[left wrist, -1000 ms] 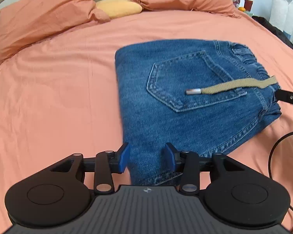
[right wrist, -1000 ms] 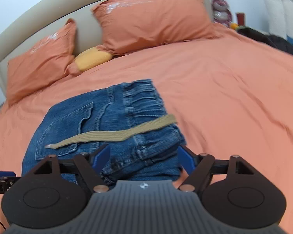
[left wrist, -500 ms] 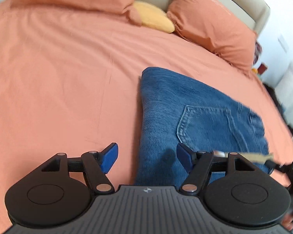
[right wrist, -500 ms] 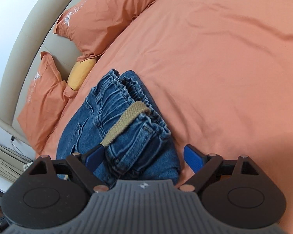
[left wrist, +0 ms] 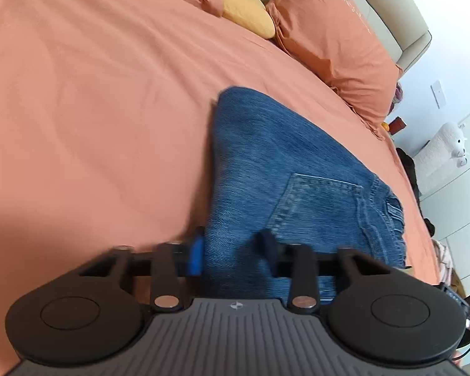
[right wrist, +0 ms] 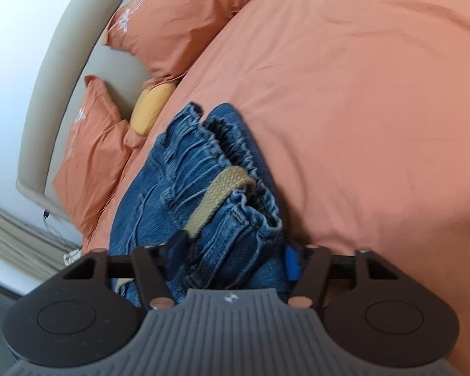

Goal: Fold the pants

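left gripper (left wrist: 232,250) pinching folded edge of jeans (left wrist: 282,163) | right gripper (right wrist: 232,260) wider, clamped round waistband (right wrist: 235,169) bunch | probably gripping both ends to lift the bundle flat off the bed (left wrist: 94,94)

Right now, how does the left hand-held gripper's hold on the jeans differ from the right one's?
The left hand-held gripper straddles the smooth folded edge of the jeans; the right hand-held gripper straddles the gathered waistband end, by the tan drawstring. The left's fingers stand closer together than the right's. Both have denim between their fingers, with the jeans on the orange bedsheet.
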`<move>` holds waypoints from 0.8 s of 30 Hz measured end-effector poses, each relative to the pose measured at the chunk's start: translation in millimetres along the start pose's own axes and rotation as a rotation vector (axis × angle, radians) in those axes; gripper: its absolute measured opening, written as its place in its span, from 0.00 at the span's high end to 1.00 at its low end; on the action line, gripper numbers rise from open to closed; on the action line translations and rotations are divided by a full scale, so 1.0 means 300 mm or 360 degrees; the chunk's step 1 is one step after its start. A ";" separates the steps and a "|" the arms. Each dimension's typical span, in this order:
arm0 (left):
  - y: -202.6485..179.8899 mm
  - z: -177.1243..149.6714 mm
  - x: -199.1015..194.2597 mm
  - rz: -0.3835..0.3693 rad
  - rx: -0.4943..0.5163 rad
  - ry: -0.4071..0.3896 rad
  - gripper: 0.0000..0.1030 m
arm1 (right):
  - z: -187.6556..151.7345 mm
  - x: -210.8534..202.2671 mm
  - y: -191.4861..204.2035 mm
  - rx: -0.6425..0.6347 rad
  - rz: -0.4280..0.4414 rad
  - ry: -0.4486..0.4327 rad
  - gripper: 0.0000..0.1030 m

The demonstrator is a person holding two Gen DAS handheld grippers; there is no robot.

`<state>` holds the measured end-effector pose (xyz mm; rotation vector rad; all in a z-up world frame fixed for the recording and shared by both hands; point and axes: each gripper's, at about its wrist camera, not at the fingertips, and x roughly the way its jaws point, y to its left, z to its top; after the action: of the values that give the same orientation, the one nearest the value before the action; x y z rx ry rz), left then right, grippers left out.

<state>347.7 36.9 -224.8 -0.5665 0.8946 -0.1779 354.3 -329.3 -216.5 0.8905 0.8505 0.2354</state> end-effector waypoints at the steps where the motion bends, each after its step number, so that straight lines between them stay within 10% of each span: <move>1: -0.018 -0.006 -0.002 0.0032 0.0017 -0.0016 0.69 | -0.001 -0.003 0.004 -0.0004 0.0009 -0.0005 0.55; 14: -0.176 0.062 -0.209 0.0195 0.0424 -0.0128 0.88 | -0.044 -0.108 0.224 -0.0250 0.0015 -0.0060 0.72; 24: 0.046 0.117 -0.605 0.0439 0.0488 -0.0225 0.88 | -0.279 -0.026 0.594 -0.0445 0.0248 0.0129 0.73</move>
<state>260.8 130.2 -90.3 -0.1650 0.7801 -0.0229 314.7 -172.1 -104.4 0.6882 0.8005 0.5170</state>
